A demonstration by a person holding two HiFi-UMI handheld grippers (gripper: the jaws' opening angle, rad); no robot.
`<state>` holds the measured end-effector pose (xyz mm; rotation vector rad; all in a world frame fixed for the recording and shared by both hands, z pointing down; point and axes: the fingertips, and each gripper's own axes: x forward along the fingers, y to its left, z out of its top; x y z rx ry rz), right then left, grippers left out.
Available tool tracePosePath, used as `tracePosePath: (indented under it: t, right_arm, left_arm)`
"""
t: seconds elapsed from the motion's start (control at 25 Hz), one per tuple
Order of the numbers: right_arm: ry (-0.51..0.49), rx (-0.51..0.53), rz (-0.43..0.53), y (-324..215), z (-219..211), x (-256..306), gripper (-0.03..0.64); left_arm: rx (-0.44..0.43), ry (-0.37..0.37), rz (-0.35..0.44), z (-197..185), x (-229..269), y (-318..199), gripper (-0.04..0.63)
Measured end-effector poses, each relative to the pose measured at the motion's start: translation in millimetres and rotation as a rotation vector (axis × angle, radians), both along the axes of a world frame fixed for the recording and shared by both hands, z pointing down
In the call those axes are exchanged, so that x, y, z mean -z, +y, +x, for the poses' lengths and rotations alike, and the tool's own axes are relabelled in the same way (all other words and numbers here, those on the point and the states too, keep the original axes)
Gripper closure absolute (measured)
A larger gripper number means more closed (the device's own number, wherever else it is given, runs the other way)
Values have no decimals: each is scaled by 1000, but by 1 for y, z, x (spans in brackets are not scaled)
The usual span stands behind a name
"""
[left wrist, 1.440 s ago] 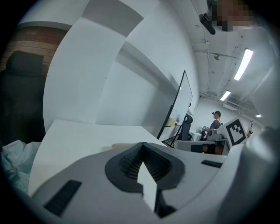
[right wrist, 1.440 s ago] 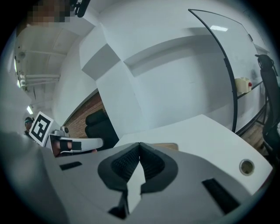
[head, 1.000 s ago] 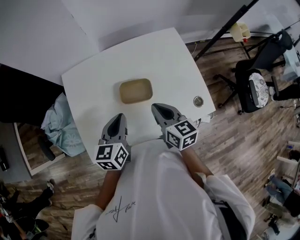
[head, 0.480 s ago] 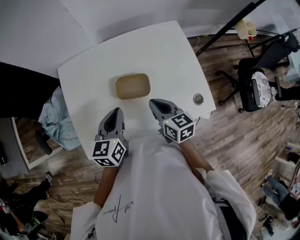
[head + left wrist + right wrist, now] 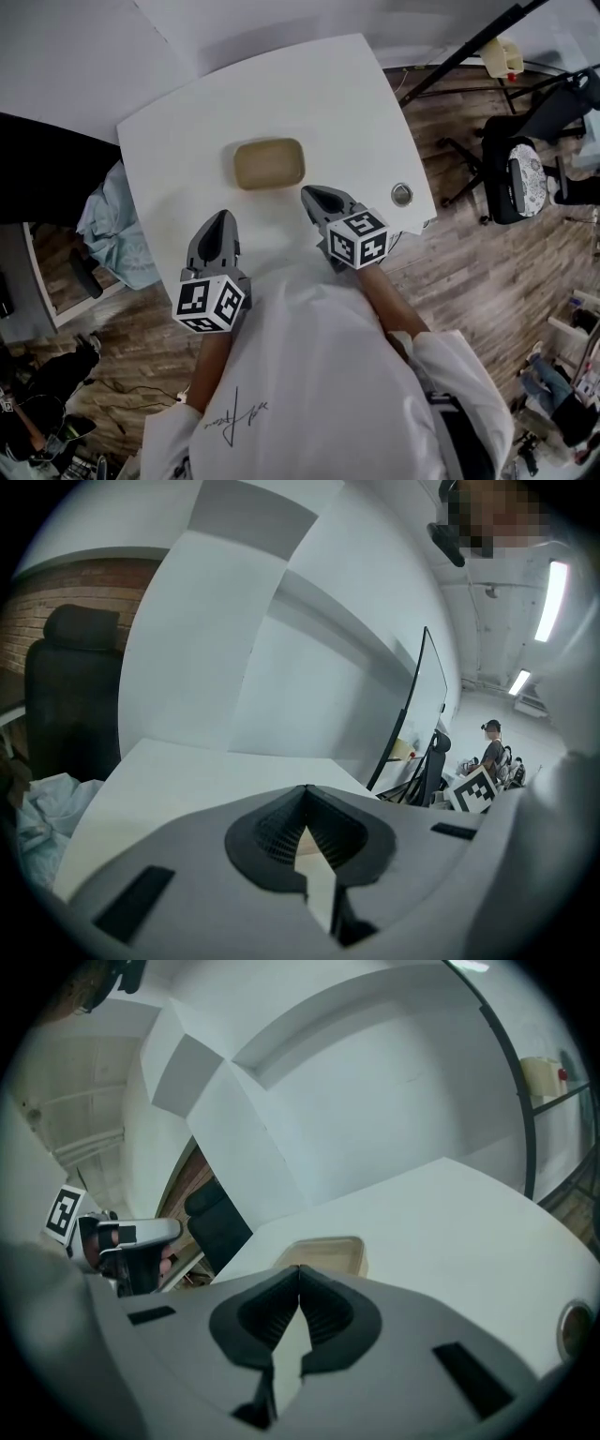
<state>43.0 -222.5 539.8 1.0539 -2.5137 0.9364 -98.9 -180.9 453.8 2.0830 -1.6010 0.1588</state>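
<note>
**Now, both grippers empty**

The left gripper [image 5: 223,217] and the right gripper [image 5: 310,194] hover over the near edge of the white tabletop [image 5: 328,103], each with jaws pressed together on nothing. The tan tray [image 5: 269,163] lies at the tabletop's middle, just beyond both tips, touching neither. A round grommet [image 5: 402,194] sits by the right edge.
</note>
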Motion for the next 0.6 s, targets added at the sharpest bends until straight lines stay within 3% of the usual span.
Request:
tracePosePath:
  t: [0.6]
  right_arm:
    - [-48, -91, -116, -4, 7, -37, 604]
  left_arm:
    - [-1, 12, 11, 0, -1, 33, 588]
